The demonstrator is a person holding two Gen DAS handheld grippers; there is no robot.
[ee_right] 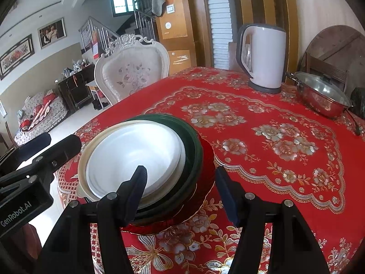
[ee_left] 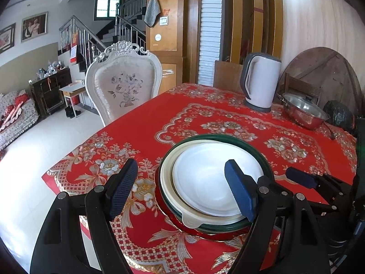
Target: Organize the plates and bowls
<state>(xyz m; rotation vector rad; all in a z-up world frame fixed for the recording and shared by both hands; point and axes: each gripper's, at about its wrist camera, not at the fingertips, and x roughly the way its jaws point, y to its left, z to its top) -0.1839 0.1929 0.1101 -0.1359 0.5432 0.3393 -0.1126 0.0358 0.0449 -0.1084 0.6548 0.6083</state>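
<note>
Stack of dishes on worktop (ee_left: 228,114), near its front edge.
White plate (ee_left: 212,182) nested in cream dish (ee_left: 168,189), inside green bowl (ee_left: 253,150), over red plate (ee_right: 207,157). My left gripper (ee_left: 180,189) and right gripper (ee_right: 180,191): both released, jaws spread, holding nothing. Behind: kettle (ee_left: 262,82), lidded pot (ee_left: 303,111).
</note>
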